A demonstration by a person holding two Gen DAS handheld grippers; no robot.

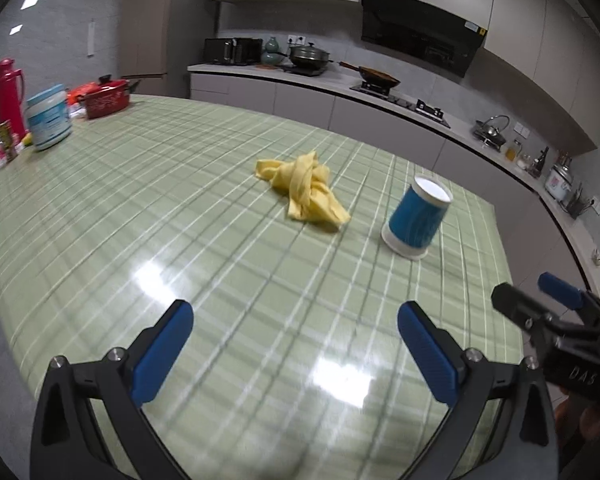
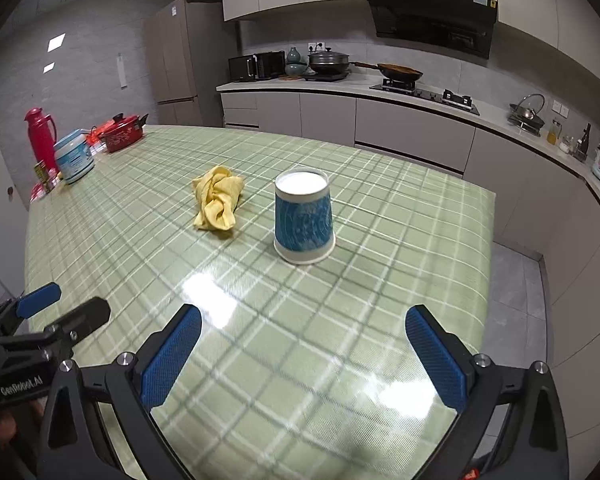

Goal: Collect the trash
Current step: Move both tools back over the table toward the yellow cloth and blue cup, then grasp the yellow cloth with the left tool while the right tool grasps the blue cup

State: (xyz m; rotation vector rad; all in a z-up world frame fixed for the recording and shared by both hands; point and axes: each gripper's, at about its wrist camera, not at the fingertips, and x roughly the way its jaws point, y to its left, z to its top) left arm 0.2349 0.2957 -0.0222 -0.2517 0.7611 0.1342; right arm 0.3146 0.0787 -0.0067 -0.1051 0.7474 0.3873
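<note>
A blue paper cup [image 1: 416, 216] [image 2: 304, 220] stands upside down on the green checked tablecloth [image 1: 180, 208] [image 2: 380, 220]. To its left lies a crumpled yellow cloth [image 1: 304, 190] [image 2: 217, 202]. My left gripper [image 1: 296, 320] hovers open over the near part of the table, well short of the cloth, with nothing between its blue pads. My right gripper [image 2: 303, 326] is open too, empty, pointing at the cup from the near side. Each gripper shows at the edge of the other's view: the right gripper [image 1: 536, 292] and the left gripper [image 2: 70, 302].
At the table's far left stand a red thermos [image 1: 8, 96] [image 2: 40, 138], a white tub [image 1: 48, 116] [image 2: 74, 156] and a red pot [image 1: 106, 98] [image 2: 124, 132]. A kitchen counter [image 1: 340, 84] [image 2: 360, 88] with stove and pans runs behind and to the right. The table's right edge [image 2: 488, 248] drops to grey floor.
</note>
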